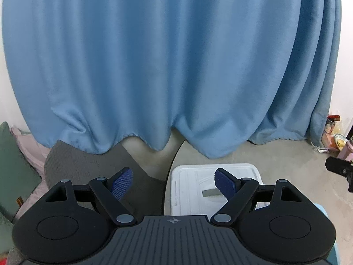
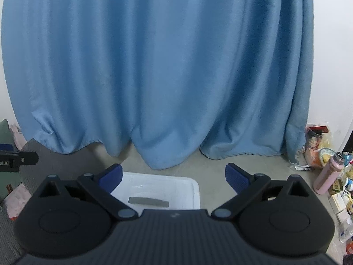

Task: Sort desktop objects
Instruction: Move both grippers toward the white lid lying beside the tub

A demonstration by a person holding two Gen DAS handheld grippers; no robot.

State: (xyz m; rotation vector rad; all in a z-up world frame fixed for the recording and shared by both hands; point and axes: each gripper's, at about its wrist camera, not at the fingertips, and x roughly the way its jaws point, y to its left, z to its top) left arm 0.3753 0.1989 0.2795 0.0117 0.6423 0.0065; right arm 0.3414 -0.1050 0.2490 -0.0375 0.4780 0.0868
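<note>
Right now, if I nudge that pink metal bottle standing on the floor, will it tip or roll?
The pink metal bottle stands upright, tall and narrow, so a high push would likely tip it. Its round body would probably roll once down. The smooth finish may be slippery. How full it is cannot be seen.

I see soft, even light, heavy fisheye bending at the edges, and perhaps slight blur on the curtain (image 1: pixel 172 61).

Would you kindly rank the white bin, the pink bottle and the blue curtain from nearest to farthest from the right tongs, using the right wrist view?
1. White bin, just below and ahead of the right tongs, slightly left.
2. Pink bottle, off to the right on the floor.
3. Blue curtain, hanging across the back.
</note>
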